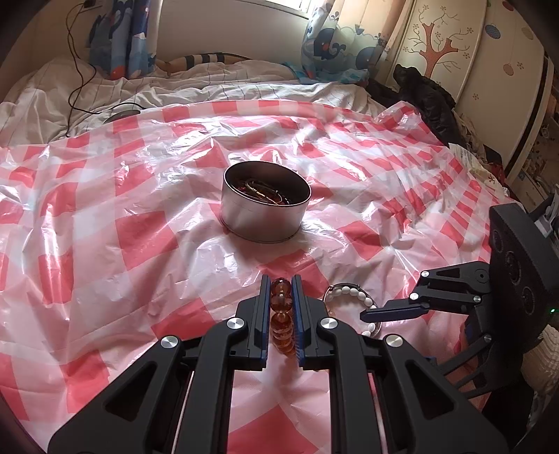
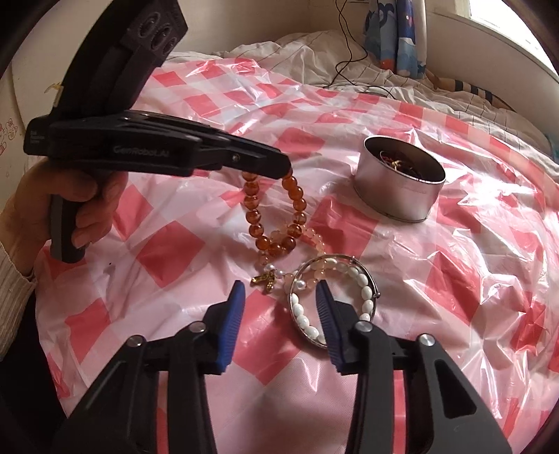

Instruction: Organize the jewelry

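A red-and-white checked plastic sheet fills the frame. At centre stands a silver round tin. Amber bead bracelet left of centre; white bead bracelet lower centre. Black grippers carry blue pads.

Daylight from the window glares off the plastic sheet; edges bend.

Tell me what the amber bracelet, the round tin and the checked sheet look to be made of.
Amber bracelet: translucent, glossy orange-brown beads, likely resin or glass; light shows through them.
Round tin: brushed silver metal, judging by its dull sheen and seamed bottom edge.
Checked sheet: thin plastic film; it is crinkled, shiny and semi-transparent.
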Motion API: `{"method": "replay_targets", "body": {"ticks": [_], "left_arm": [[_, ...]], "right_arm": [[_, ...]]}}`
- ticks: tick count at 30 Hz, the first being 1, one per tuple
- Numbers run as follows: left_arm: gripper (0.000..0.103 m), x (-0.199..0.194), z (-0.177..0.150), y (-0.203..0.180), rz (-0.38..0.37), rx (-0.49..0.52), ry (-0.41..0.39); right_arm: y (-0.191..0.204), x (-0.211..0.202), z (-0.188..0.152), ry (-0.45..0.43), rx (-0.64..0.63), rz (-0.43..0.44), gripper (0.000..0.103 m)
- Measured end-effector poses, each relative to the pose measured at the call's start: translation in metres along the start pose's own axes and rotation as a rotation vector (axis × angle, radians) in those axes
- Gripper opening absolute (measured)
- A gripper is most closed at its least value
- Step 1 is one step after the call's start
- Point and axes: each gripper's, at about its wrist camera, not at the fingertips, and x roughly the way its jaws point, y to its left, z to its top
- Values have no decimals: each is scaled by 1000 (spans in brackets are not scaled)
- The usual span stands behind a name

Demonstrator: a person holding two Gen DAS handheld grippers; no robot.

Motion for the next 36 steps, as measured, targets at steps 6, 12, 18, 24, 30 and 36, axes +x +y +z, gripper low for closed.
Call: {"method": "replay_targets", "body": {"ticks": [6, 12, 18, 24, 30, 36], "left_arm": [[11, 0, 0, 0, 1, 0, 0], [11, -1, 2, -2, -2, -9, -8], [11, -4, 4, -3, -12, -19, -22], [11, -1, 1, -1, -15, -19, -11], [11, -1, 1, -1, -17, -18, -11], [11, -3, 1, -1, -18, -22, -18]], "right_arm": [[4, 13, -1, 43, -37, -28, 7], [-20, -14, 6, -78, 91, 57, 1], [-45, -30, 10, -116, 207, 140, 1], [-11, -11, 9, -34, 53, 42, 48], [0, 13, 5, 51, -8, -12, 14], [-2, 8, 4, 19, -1, -3, 3]]}}
